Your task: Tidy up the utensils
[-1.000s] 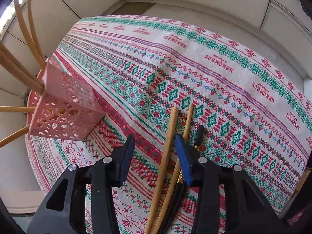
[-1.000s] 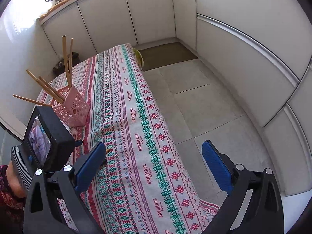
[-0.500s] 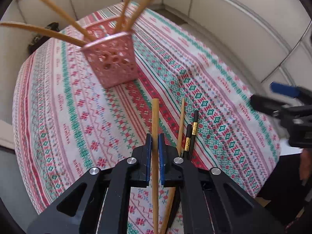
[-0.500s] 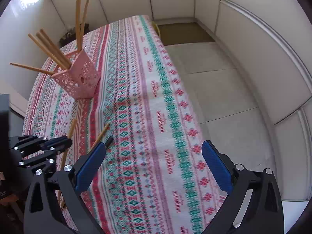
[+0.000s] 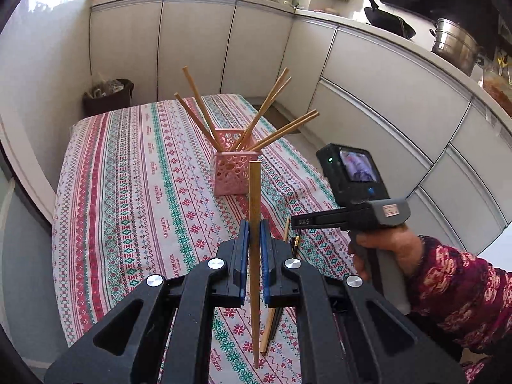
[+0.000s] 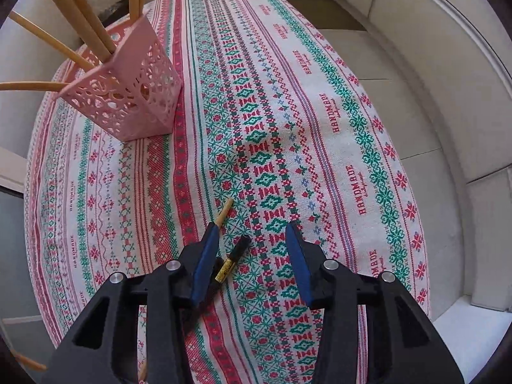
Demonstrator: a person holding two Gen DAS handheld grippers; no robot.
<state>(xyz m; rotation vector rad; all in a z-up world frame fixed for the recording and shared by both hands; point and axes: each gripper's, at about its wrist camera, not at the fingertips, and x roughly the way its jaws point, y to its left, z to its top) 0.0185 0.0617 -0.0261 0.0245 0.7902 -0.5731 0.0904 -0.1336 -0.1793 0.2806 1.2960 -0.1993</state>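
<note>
Several wooden chopsticks (image 5: pixel 256 121) were already stood in the pink holder (image 5: pixel 231 172). One chopstick (image 5: pixel 254 224) was pinched in the left claw (image 5: pixel 252 240). The right claw (image 6: pixel 252 256) was closing over a black chopstick (image 6: pixel 233 256) left on the desk (image 6: pixel 320 112).

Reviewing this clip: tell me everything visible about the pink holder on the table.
The pink holder is a square, open-topped basket, plastic by the look, its walls pierced with a lacy cut-out pattern. It stands upright on the patterned tablecloth, toward the table's far half in the left wrist view. Several wooden chopsticks stand in it, fanning outward over the rim. No tongs touch it.
</note>
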